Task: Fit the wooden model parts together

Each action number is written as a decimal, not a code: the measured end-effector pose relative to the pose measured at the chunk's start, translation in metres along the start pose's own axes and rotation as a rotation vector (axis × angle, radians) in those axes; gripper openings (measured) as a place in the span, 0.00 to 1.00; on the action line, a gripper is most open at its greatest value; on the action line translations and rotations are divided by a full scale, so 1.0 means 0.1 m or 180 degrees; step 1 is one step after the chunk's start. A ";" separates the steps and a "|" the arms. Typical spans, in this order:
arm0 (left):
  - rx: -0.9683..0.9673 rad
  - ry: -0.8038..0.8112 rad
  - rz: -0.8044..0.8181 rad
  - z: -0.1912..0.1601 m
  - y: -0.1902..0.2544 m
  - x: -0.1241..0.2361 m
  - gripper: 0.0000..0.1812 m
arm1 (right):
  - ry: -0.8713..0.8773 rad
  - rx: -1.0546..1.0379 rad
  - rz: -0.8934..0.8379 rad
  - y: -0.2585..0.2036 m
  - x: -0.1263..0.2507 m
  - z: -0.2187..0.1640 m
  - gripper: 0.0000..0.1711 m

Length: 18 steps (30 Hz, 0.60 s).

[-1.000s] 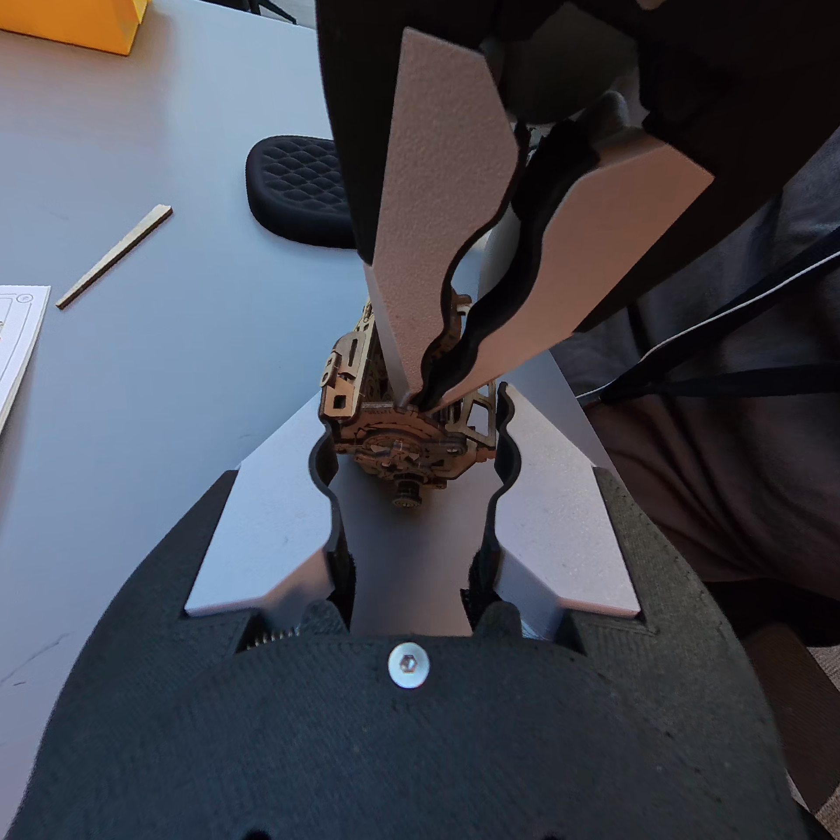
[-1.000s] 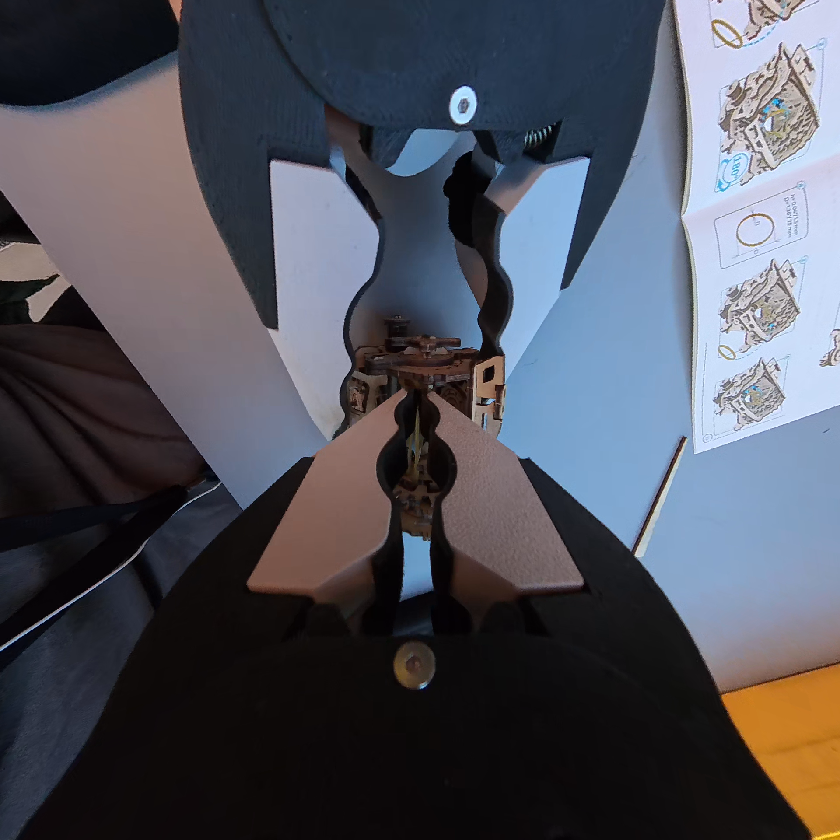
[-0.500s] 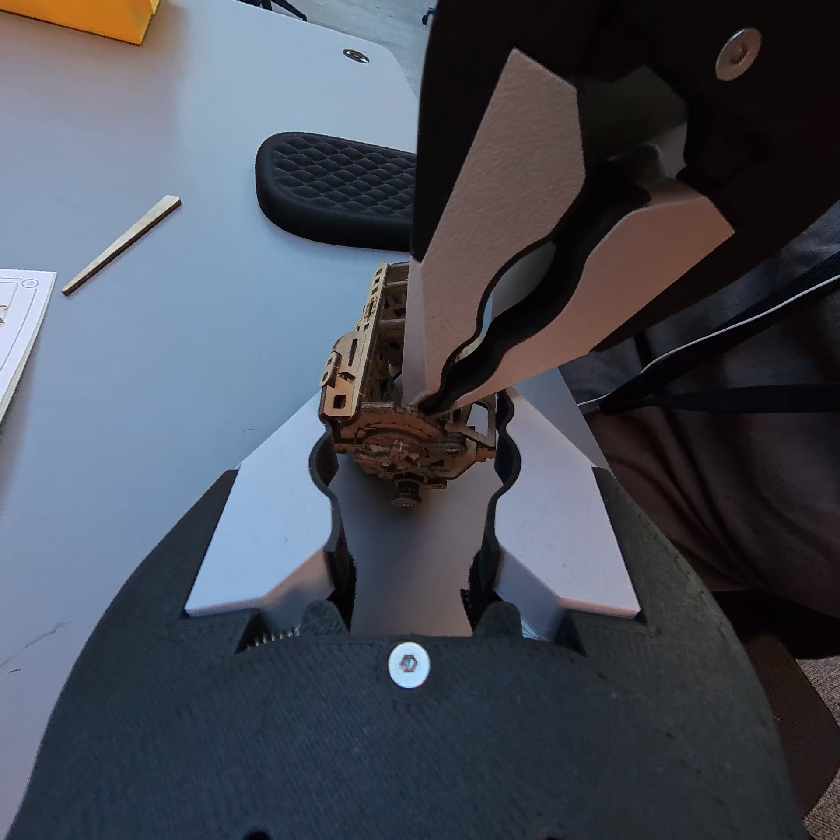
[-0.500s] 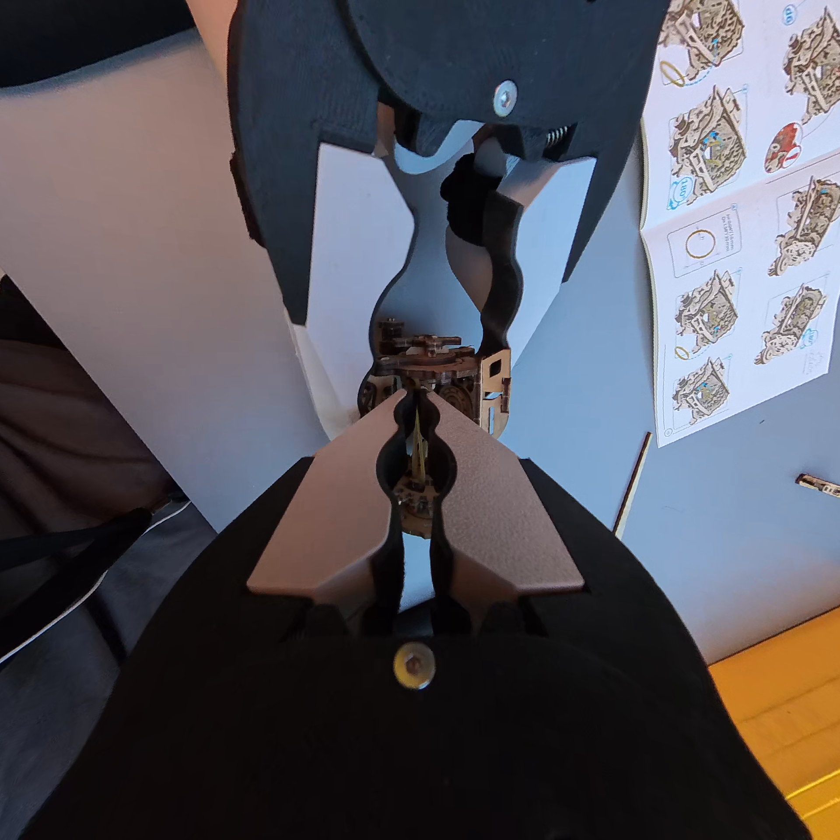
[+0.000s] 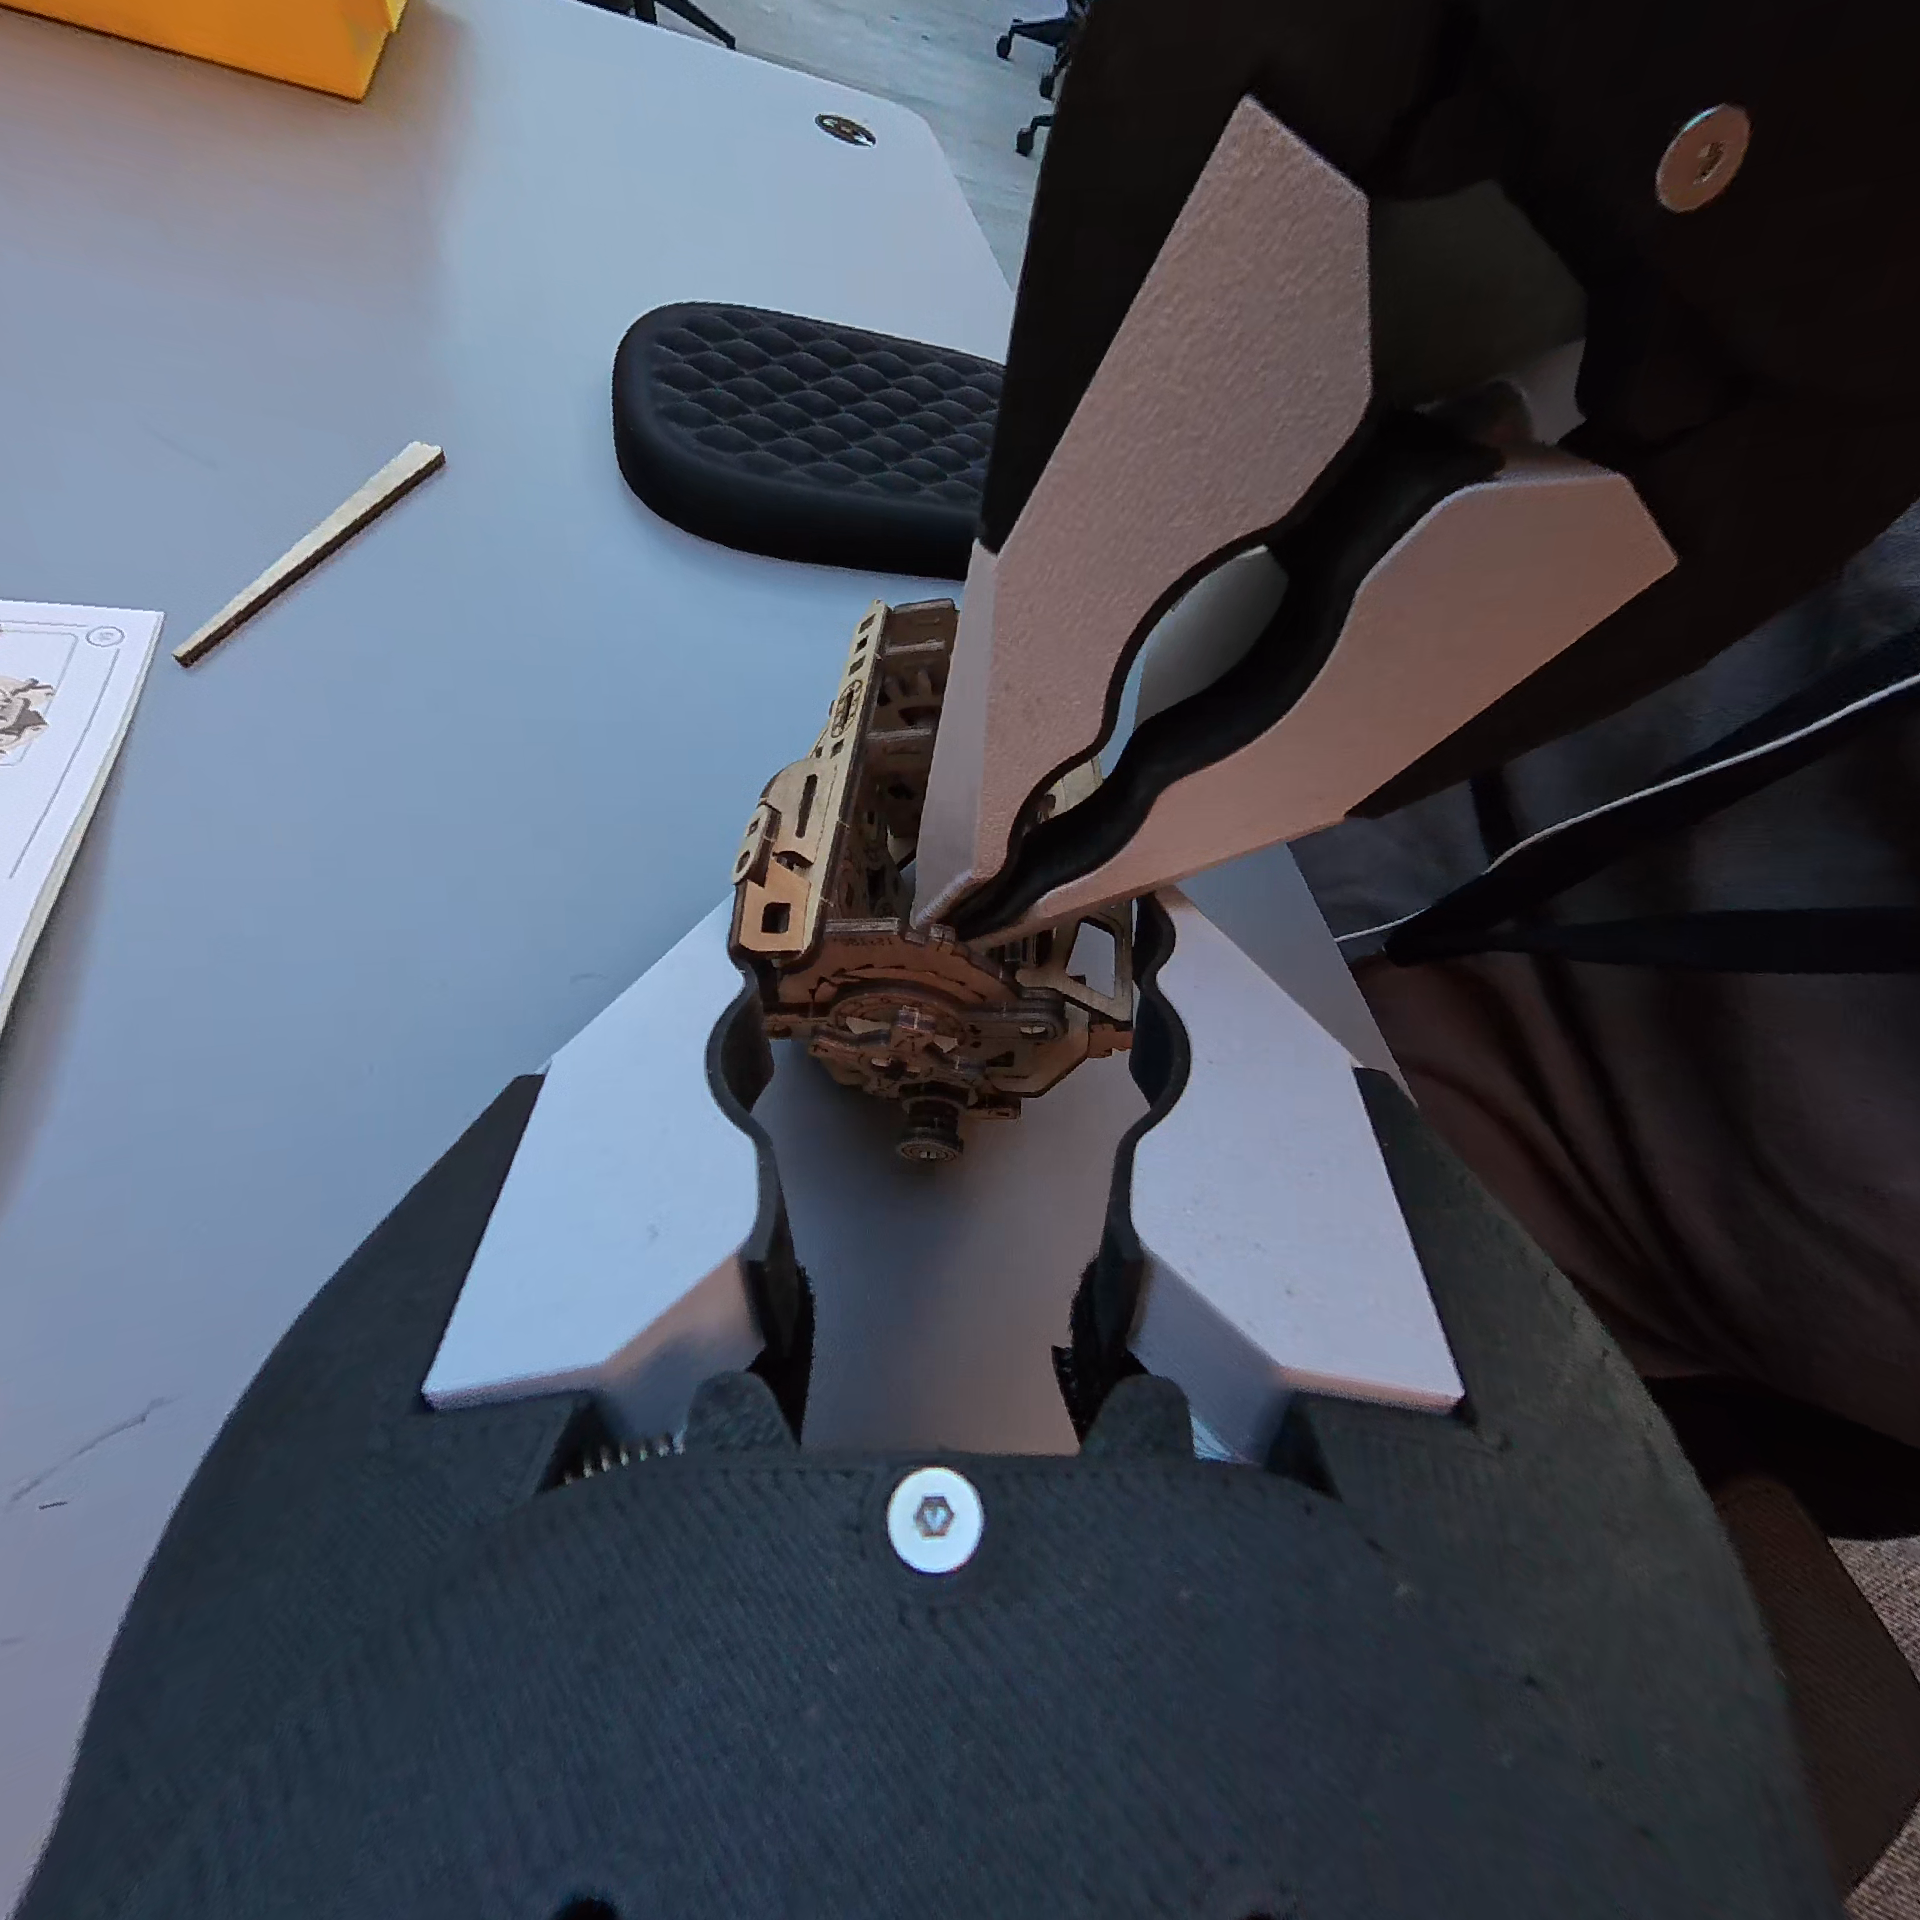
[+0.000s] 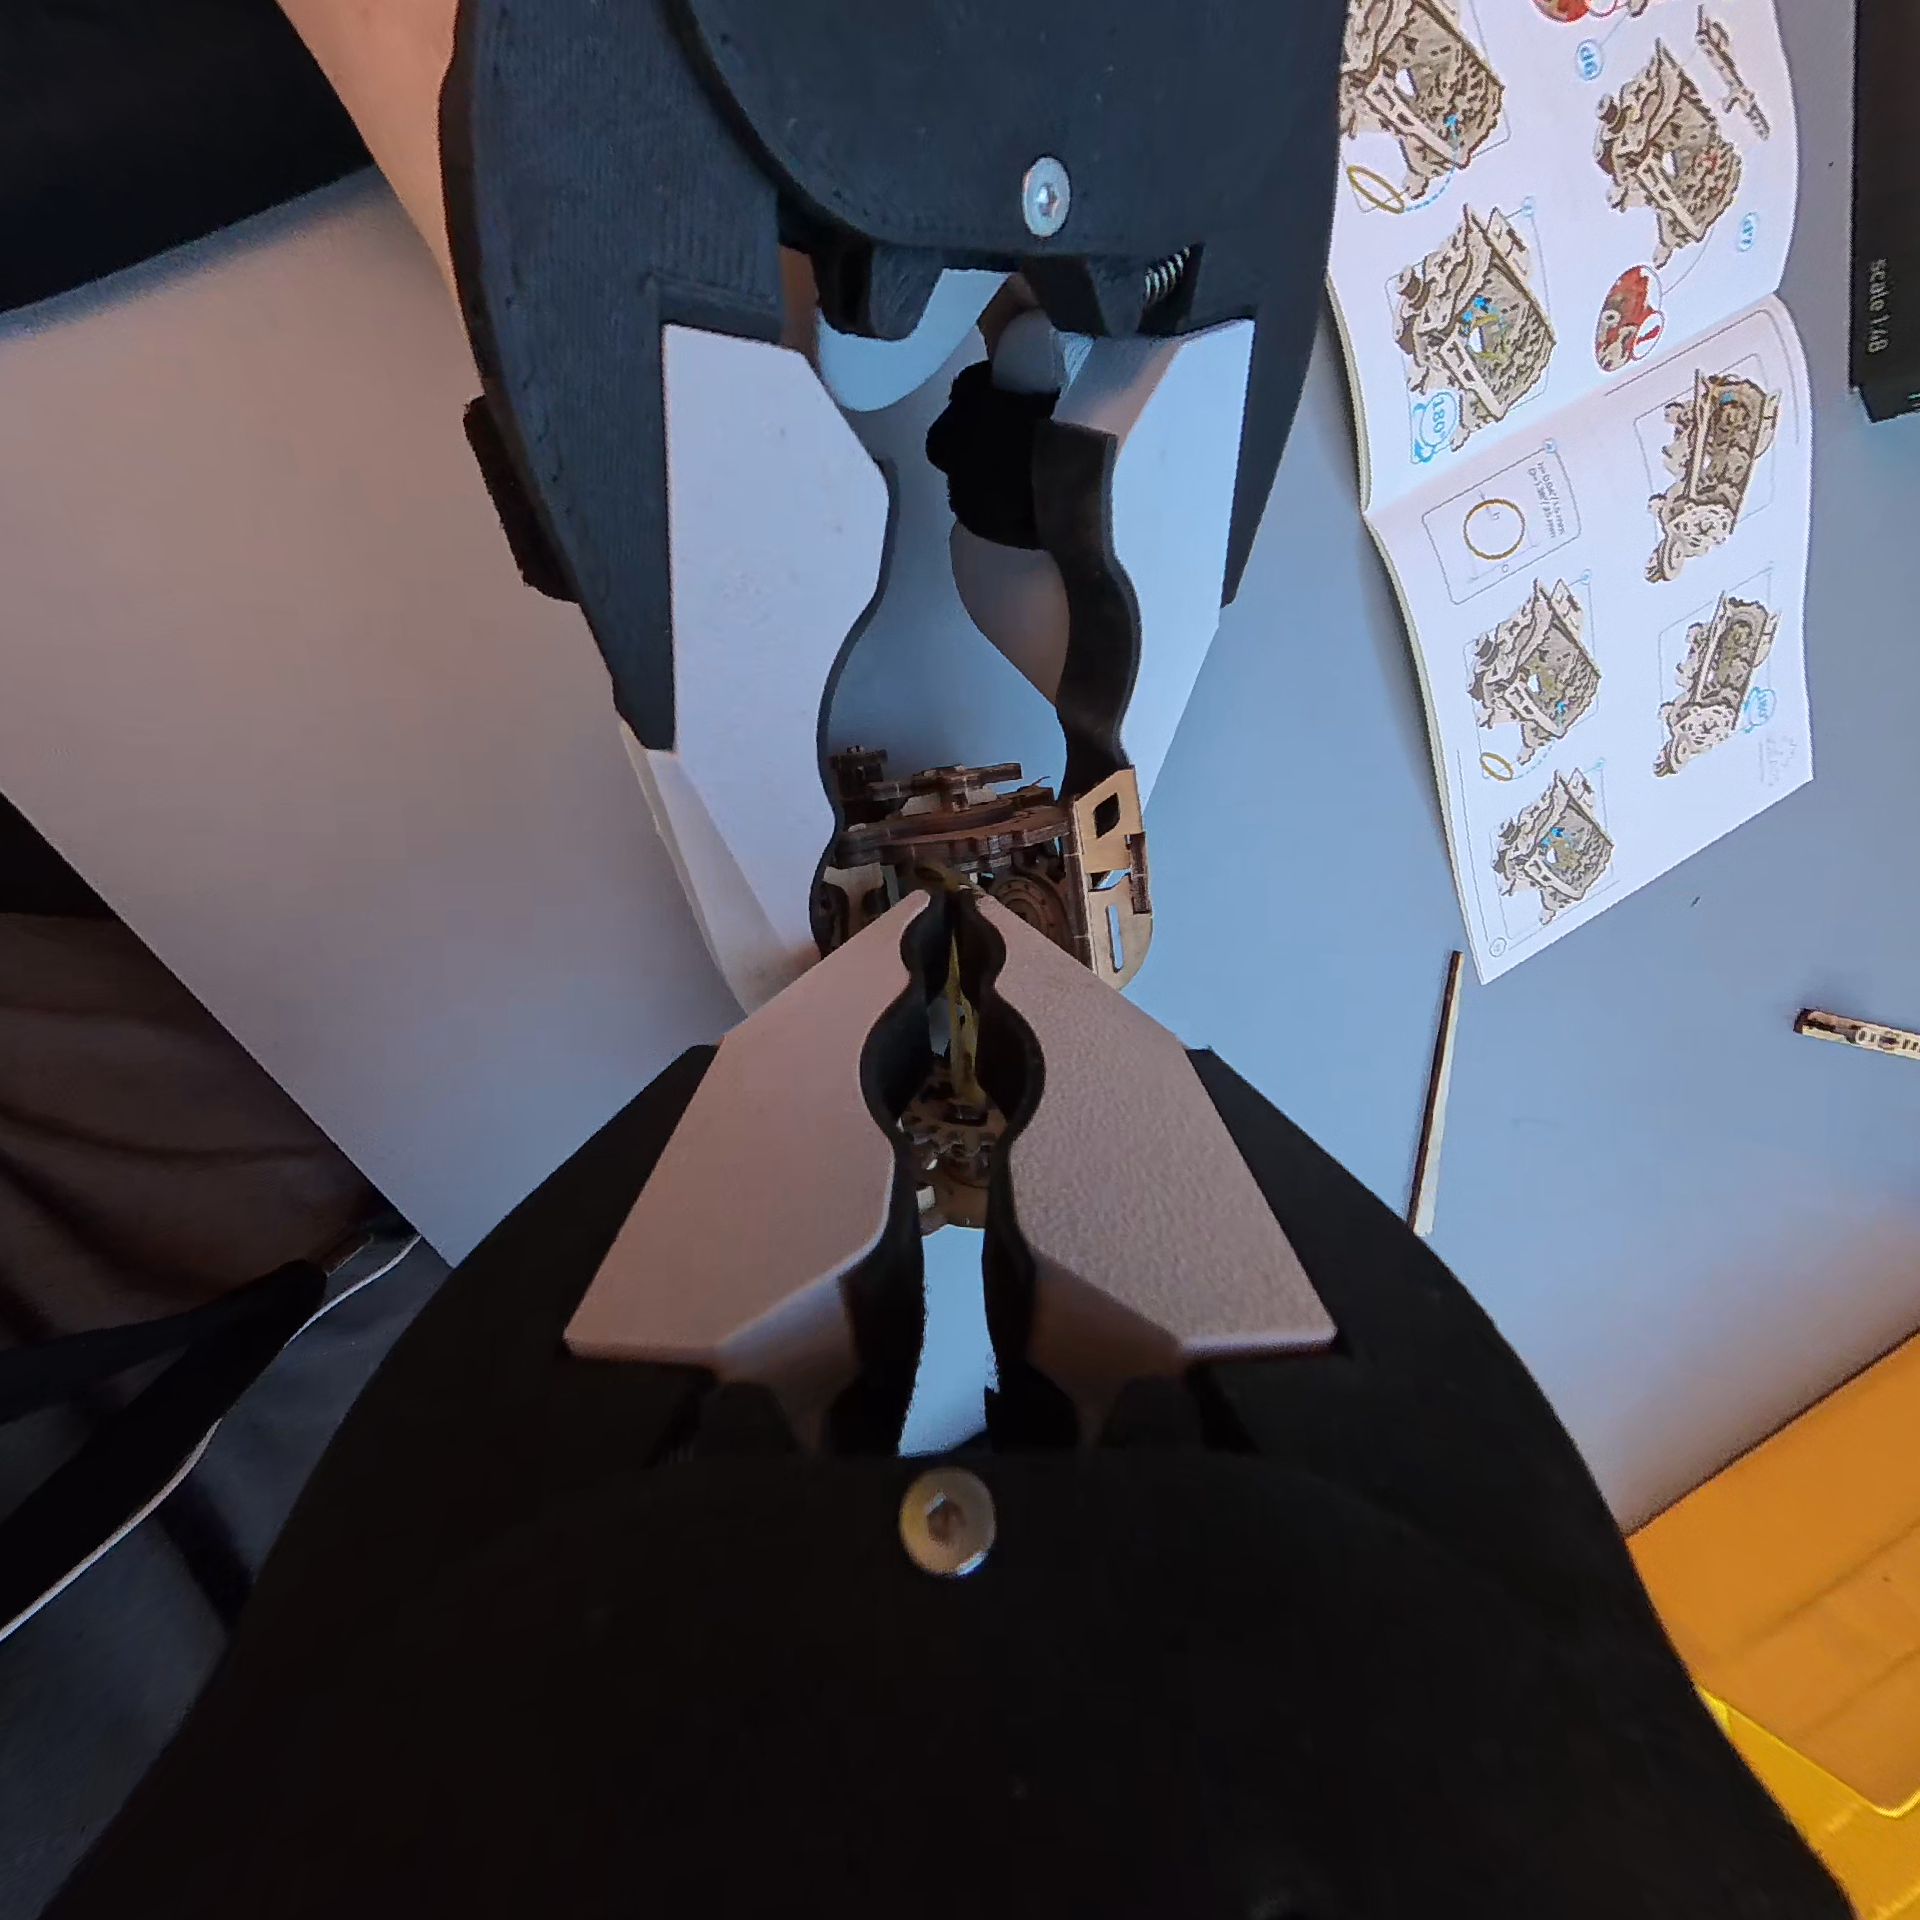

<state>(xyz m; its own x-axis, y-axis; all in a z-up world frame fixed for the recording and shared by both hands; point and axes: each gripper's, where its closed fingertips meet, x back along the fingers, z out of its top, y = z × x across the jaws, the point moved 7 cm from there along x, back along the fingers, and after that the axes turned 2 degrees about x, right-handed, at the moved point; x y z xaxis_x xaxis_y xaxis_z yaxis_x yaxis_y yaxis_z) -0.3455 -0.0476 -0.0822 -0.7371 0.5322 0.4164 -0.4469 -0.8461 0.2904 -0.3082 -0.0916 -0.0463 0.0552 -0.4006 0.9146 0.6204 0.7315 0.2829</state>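
Note:
A brown wooden model [image 5: 914, 987] of gears and fretwork plates sits between the fingertips of my left gripper [image 5: 940, 966], which is shut on its sides at the table's near edge. My right gripper [image 5: 961, 914] comes down from the upper right with its tips on the model's top edge. In the right wrist view the right gripper [image 6: 951, 904] is shut on a thin yellow band [image 6: 961, 997] that runs back between its jaws. The model [image 6: 987, 831] and the left gripper [image 6: 966, 821] lie just beyond.
A black quilted pad [image 5: 810, 436] lies behind the model. A thin wooden stick [image 5: 312, 551] and an open instruction booklet [image 6: 1579, 520] lie on the grey table [image 5: 416, 831]. A yellow box [image 6: 1787, 1558] and a small wooden part [image 6: 1860, 1034] are nearby. A person's lap [image 5: 1610, 1143] is beside the table. Less than 4 cm separates the two grippers' tips.
The right gripper's body has swung to the right and drawn back while its tips stay on the model. More of the yellow band shows between its jaws. The left gripper's hold is unchanged.

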 end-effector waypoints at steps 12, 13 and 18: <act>-0.0103 -0.0019 0.0065 0.01 0.03 -0.01 0.37 | 0.0022 0.0045 0.0127 -0.02 0.02 -0.03 0.00; -0.0137 -0.0024 0.0065 0.01 0.04 -0.02 0.37 | 0.0044 -0.0044 0.0319 -0.01 0.02 -0.03 0.00; -0.0243 -0.0031 0.0035 0.01 0.07 -0.04 0.37 | 0.0023 -0.0245 0.0892 0.09 0.03 -0.07 0.00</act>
<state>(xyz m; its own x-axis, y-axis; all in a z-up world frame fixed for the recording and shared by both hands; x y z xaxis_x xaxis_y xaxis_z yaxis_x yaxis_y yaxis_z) -0.3453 -0.0553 -0.0812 -0.7373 0.5229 0.4276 -0.4765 -0.8513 0.2194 -0.2968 -0.0900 -0.0436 0.2383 -0.1930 0.9518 0.6376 0.7703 -0.0035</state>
